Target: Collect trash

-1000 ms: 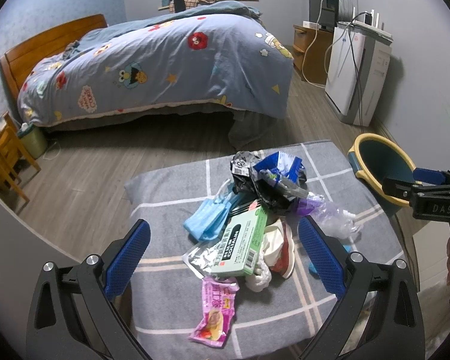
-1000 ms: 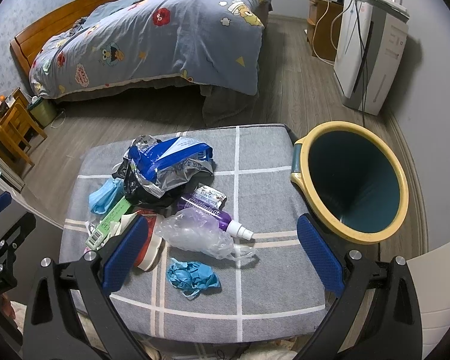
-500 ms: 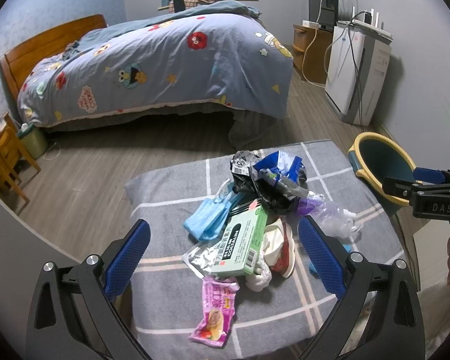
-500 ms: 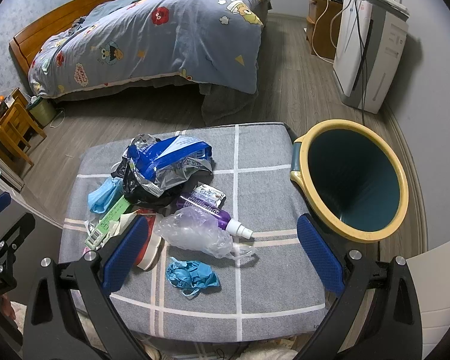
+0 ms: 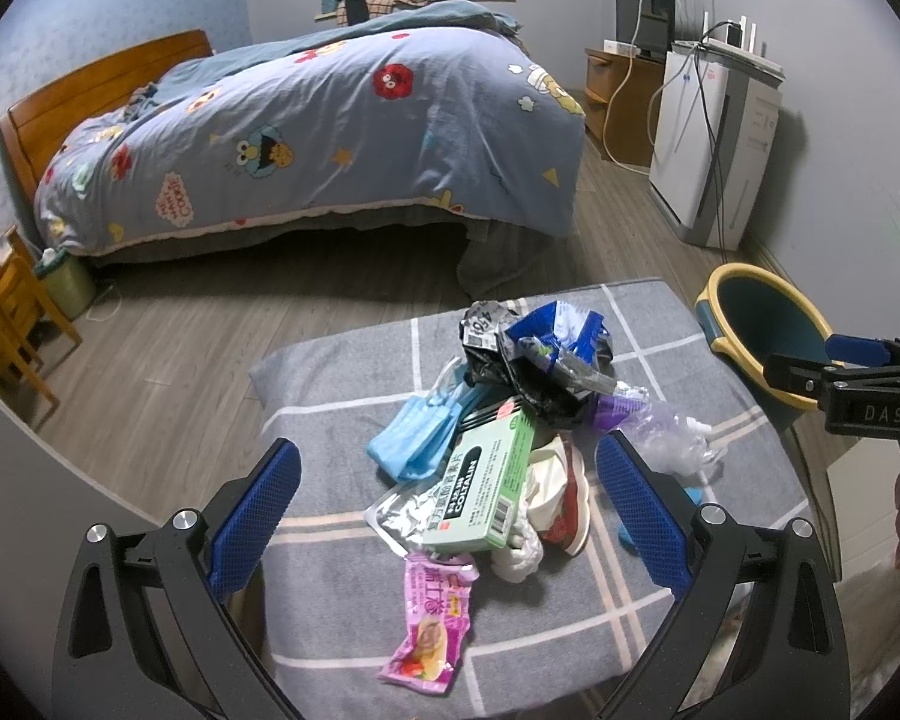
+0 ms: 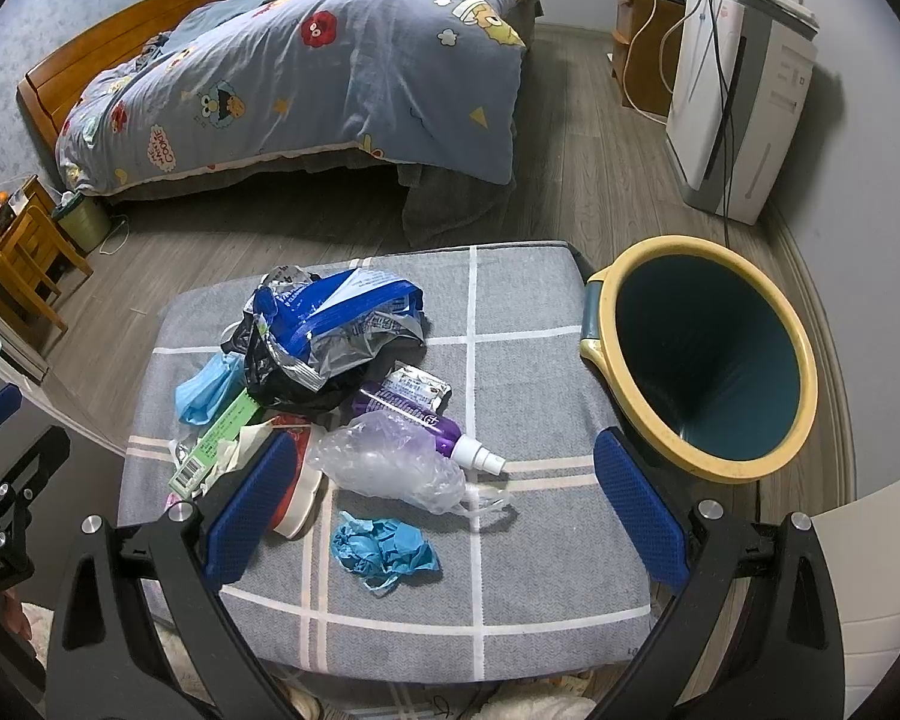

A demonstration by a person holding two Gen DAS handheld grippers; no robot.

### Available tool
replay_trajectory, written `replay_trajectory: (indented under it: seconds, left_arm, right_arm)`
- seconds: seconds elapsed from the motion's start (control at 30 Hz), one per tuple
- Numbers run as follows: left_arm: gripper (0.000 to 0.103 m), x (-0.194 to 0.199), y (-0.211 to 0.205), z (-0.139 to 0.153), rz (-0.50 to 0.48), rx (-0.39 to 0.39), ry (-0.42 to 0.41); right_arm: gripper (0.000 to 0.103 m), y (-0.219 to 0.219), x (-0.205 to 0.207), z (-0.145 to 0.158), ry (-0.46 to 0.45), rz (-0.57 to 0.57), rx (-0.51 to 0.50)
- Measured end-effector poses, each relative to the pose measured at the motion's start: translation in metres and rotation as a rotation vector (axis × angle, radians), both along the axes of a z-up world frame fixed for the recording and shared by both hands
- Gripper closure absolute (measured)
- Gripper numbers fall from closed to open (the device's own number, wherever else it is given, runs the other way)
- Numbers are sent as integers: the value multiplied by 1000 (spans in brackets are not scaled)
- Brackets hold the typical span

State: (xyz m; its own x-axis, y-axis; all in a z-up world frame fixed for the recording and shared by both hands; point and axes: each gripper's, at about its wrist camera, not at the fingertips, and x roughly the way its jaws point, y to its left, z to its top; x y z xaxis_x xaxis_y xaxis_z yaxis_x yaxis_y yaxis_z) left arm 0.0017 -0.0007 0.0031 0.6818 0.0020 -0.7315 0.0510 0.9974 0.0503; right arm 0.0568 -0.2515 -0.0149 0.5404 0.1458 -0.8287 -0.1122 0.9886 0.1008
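Note:
A heap of trash lies on a grey checked cushion (image 5: 342, 384) (image 6: 510, 372). It holds a green box (image 5: 486, 480), a pink wrapper (image 5: 432, 624), blue face masks (image 5: 417, 438), a blue and silver bag (image 6: 342, 324), a purple spray bottle (image 6: 420, 420), a clear plastic bag (image 6: 390, 462) and a crumpled blue glove (image 6: 384, 546). A teal bin with a yellow rim (image 6: 708, 360) (image 5: 756, 324) stands right of the cushion. My left gripper (image 5: 450, 516) hangs open above the heap's near side. My right gripper (image 6: 444, 510) is open over the glove and plastic bag, holding nothing.
A bed with a blue cartoon quilt (image 5: 330, 120) stands behind the cushion across wooden floor. A white appliance (image 6: 744, 90) and a wooden cabinet (image 5: 624, 102) line the right wall. Small wooden stools (image 5: 6, 312) sit at the far left.

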Motion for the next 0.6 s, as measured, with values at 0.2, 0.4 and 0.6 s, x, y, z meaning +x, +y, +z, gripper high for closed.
replay_trajectory:
  seconds: [0.2,0.4,0.6]
  left_arm:
    - [5,0,0,0,-1,1,-1]
    - [5,0,0,0,-1,0,-1]
    - [5,0,-1,-1,-1,0,0]
  right_arm:
    - [6,0,-1,-1,2,0,-3]
    - [6,1,-1,-2,2,0,-3]
    - [6,2,-2,-3,4,0,-6]
